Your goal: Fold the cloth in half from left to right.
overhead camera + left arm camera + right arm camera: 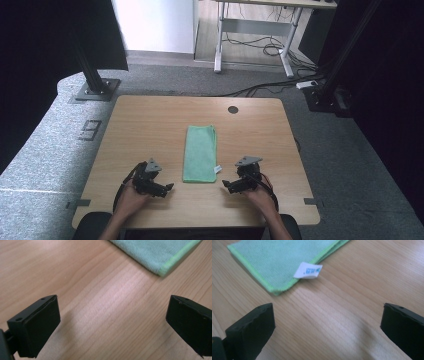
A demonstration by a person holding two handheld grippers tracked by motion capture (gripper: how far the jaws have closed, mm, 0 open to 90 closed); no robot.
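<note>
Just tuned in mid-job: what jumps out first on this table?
A green cloth, folded into a long strip, lies mid-table with a white tag at its near right corner. The left gripper and right gripper flank its near end, fingers wide open and holding nothing.

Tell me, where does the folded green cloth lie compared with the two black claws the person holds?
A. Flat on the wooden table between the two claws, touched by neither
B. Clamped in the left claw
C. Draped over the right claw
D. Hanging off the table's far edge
A: the folded green cloth lies flat on the wooden table, with the left claw and right claw open on either side, clear of it.
</note>
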